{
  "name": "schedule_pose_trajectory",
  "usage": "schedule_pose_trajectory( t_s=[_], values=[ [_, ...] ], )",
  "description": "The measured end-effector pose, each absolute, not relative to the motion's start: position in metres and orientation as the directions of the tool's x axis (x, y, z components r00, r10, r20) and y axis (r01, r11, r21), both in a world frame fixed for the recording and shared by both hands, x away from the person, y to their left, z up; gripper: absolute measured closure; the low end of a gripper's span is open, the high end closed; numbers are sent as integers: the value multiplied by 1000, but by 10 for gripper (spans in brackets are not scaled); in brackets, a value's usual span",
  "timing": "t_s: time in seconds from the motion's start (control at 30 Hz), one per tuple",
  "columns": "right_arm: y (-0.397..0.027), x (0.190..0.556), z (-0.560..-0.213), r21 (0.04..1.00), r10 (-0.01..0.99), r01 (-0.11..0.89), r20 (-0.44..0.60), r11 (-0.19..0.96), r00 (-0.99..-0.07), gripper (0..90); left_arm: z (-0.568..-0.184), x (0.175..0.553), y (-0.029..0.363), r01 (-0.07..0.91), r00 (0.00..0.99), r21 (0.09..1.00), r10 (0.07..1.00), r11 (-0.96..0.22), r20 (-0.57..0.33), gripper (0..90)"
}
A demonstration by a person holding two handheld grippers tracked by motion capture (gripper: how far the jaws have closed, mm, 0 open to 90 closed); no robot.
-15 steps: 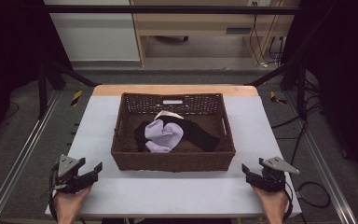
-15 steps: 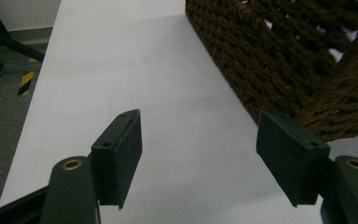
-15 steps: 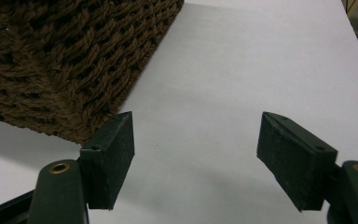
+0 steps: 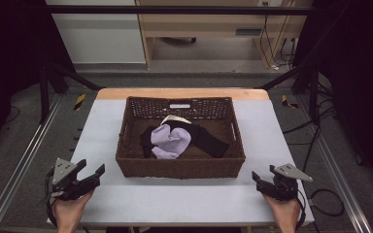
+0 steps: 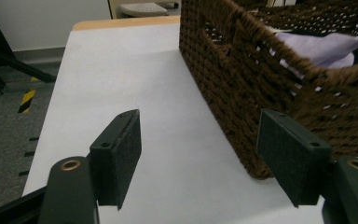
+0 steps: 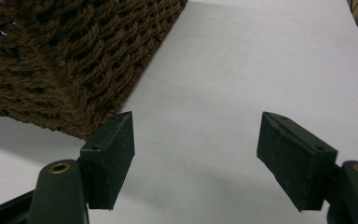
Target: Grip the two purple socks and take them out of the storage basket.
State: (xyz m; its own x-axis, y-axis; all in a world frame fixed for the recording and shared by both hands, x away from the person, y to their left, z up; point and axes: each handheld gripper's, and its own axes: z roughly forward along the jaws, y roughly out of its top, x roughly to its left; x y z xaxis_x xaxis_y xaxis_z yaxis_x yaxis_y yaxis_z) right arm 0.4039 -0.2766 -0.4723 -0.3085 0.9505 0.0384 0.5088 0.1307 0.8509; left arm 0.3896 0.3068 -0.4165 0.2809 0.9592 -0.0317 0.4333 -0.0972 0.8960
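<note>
A brown wicker basket (image 4: pixel 179 167) stands in the middle of the white table (image 4: pixel 175 201). Inside it lie a lavender cloth (image 4: pixel 170 141), a black cloth (image 4: pixel 211 141) and a cream piece (image 4: pixel 175 119) behind them. My left gripper (image 4: pixel 92 166) hovers at the table's front left corner, open and holding nothing. In the left gripper view, the gripper (image 5: pixel 200 126) faces the basket's left front corner (image 5: pixel 242 70), with the lavender cloth (image 5: pixel 317 46) showing over the rim. My right gripper (image 4: pixel 263 174) is open and holding nothing at the front right. In the right gripper view, the gripper (image 6: pixel 198 126) points past the basket's corner (image 6: pixel 65 56).
Metal rails (image 4: pixel 24 160) run along both sides of the table. Cables (image 4: pixel 320 199) lie on the floor at the right. A wooden cabinet (image 4: pixel 209 29) stands behind the table. White table surface stretches on either side of the basket and in front of it.
</note>
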Motion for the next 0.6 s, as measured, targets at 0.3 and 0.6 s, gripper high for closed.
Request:
schedule_pose_trajectory(
  t_s=[0.3, 0.6],
  values=[
    [-276, 402, -472, 850, 949, 508, 32, 138, -312, 272, -399, 390, 302, 415, 302, 905, 952, -89, -45, 307],
    [-276, 402, -472, 850, 948, 507, 28, 144, -317, 274, -378, 398, 288, 372, 337, 923, 941, -99, -35, 310]
  ],
)
